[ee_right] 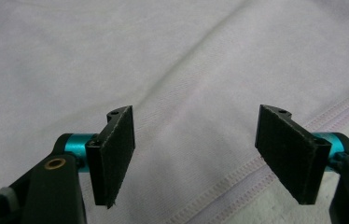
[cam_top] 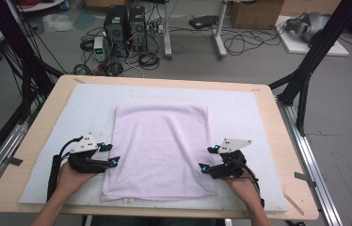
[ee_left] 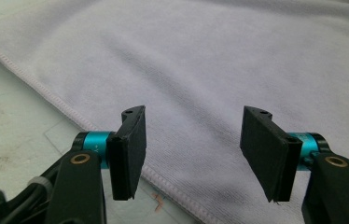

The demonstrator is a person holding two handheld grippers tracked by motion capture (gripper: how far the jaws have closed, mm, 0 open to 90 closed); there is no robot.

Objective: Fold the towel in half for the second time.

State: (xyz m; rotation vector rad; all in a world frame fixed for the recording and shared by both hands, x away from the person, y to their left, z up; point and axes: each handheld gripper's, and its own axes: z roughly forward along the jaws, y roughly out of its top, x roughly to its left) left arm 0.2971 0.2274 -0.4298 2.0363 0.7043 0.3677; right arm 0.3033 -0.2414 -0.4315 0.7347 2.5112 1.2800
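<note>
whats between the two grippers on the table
In the high view, the pale pink towel lies flat between the left gripper and the right gripper; nothing else sits on that stretch.

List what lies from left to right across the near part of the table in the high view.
Bare wooden table edge → white mat → left tool, jaws open at the towel's left hem → pale pink towel → right tool, jaws open at the right hem → white mat → bare table edge.
</note>
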